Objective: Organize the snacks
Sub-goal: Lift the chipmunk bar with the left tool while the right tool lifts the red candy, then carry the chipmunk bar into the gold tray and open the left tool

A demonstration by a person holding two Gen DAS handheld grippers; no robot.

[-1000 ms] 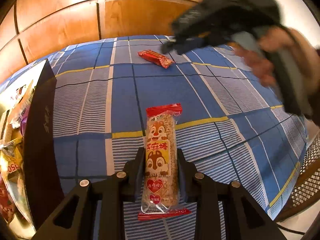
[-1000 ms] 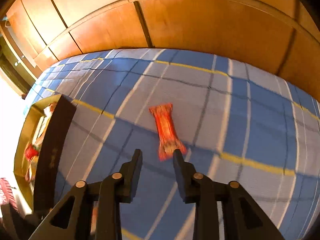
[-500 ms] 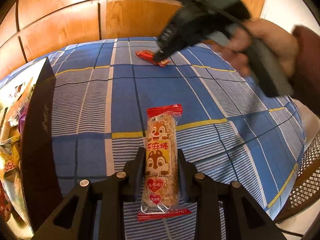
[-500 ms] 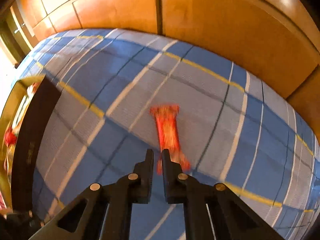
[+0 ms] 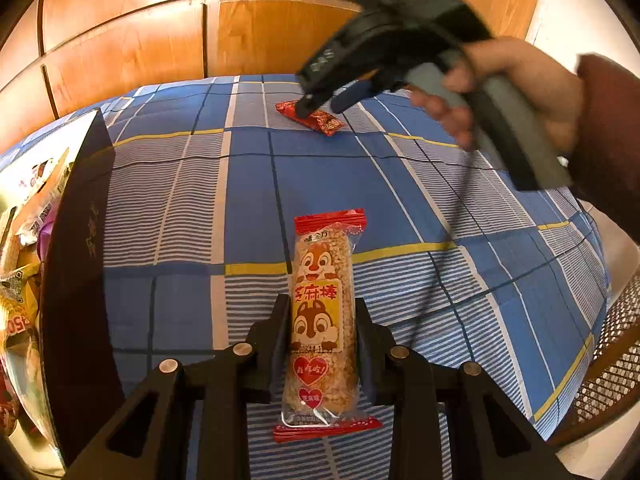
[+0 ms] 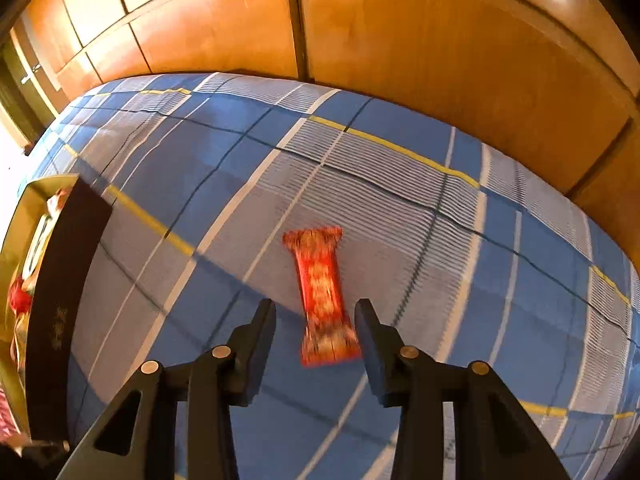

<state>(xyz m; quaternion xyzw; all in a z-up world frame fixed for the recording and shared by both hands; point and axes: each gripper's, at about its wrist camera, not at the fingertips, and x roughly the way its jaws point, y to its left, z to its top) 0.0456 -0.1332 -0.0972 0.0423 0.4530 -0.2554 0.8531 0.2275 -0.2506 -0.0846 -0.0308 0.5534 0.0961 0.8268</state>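
Over the blue plaid tablecloth [image 5: 180, 208], our left gripper [image 5: 322, 320] stays clamped on the long clear-wrapped sesame bar with a squirrel label [image 5: 322, 320], unmoved from a second ago. Our right gripper [image 6: 316, 320], whose jaws were nearly together half a second back, is opening them as it descends around the small red foil candy packet [image 6: 320, 296], not yet pinching it. Both snacks look bound for the dark-walled snack box [image 5: 76, 280] at the cloth's left edge.
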